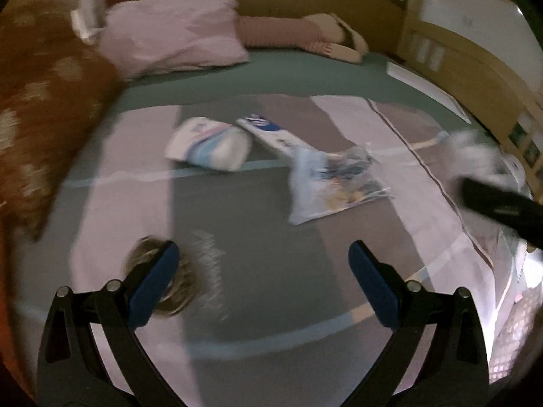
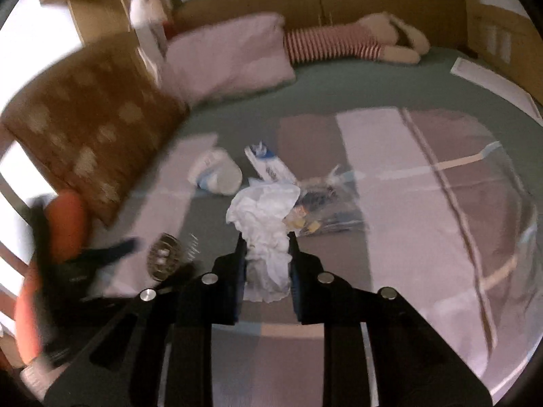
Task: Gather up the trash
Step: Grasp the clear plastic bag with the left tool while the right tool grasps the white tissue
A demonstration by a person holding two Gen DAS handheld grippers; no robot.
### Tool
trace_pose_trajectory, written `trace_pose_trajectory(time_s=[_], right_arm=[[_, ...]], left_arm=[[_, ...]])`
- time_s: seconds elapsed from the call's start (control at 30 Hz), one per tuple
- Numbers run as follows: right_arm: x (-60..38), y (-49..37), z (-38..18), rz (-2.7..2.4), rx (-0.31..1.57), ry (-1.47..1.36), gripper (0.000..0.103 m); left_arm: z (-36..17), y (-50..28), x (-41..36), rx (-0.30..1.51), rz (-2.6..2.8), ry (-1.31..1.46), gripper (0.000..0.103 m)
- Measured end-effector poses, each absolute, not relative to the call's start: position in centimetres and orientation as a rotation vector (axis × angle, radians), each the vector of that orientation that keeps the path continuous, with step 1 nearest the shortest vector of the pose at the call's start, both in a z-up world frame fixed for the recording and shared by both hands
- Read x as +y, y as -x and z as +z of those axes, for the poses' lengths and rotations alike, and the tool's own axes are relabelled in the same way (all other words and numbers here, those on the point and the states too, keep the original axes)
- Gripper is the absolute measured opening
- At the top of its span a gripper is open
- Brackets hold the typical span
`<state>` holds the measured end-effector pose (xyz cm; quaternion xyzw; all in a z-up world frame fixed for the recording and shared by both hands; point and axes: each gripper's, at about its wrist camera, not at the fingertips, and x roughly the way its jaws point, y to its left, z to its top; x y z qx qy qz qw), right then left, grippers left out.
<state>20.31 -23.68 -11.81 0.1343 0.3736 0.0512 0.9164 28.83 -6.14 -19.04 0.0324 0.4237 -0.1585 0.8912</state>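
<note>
While clamped on crumpled tissue above the bedspread, right gripper lifts trash clear; left gripper spread wide, empty, near the wrappers, likely readying another pickup.

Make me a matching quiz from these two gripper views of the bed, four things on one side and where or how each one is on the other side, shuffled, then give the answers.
Things
1. crumpled white tissue
2. left gripper
3. striped plush doll
4. pink pillow

States or places
A. open, holding nothing
B. lying along the headboard
C. clamped in the right gripper
D. beside the brown patterned cushion

Pairs: 1-C, 2-A, 3-B, 4-D
</note>
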Motion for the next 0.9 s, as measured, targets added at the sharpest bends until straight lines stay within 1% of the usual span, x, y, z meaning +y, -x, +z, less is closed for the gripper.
trace_pose_trajectory(time_s=[0.07,0.2,0.23,0.27,0.3,0.33,0.37,0.4,0.5,0.53,0.6,0.73,0.9], right_arm=[[-24.9,-18.3,-11.5,0.074,0.734,-0.312,0.023],[-26.0,-18.4,-11.9,0.056,0.731,-0.355,0.023],[-26.0,-18.7,-12.0,0.056,0.730,-0.363,0.023],[-26.0,-18.9,-12.1,0.054,0.731,-0.363,0.023],[-25.9,-19.2,-12.3,0.049,0.738,-0.356,0.023],[-25.7,-19.5,-12.5,0.051,0.746,-0.349,0.023],[-25.5,-19.6,-12.5,0.054,0.751,-0.344,0.023],[-25.3,-19.9,-12.6,0.055,0.753,-0.336,0.023],[-25.0,-20.1,-12.7,0.063,0.752,-0.318,0.023],[-24.9,-20.1,-12.7,0.065,0.745,-0.314,0.023],[-24.7,-20.2,-12.6,0.069,0.740,-0.305,0.023],[-23.9,-19.9,-12.1,0.118,0.744,-0.289,0.023],[-20.9,-18.4,-11.1,0.177,0.731,-0.208,0.023]], left_arm=[[-20.2,-30.6,-7.6,0.900,-0.362,-0.058,0.099],[-22.4,-34.6,-8.9,0.947,-0.392,0.038,0.098],[-22.9,-35.4,-9.1,0.956,-0.392,0.048,0.096],[-23.3,-36.4,-9.5,0.965,-0.404,0.056,0.087],[-23.7,-37.1,-9.9,0.976,-0.420,0.060,0.071],[-24.0,-37.7,-10.5,1.001,-0.451,0.066,0.060],[-24.3,-38.1,-11.0,1.031,-0.490,0.073,0.028],[-24.5,-38.0,-11.4,1.059,-0.527,0.069,0.007],[-23.3,-35.8,-12.0,1.038,-0.584,-0.024,0.004],[-22.1,-34.4,-11.9,1.020,-0.603,-0.081,0.004],[-20.0,-32.6,-10.9,0.989,-0.597,-0.112,0.004],[-14.6,-27.8,-5.8,0.914,-0.438,-0.112,0.004],[-10.9,-22.3,0.3,0.852,-0.220,-0.039,0.004]])
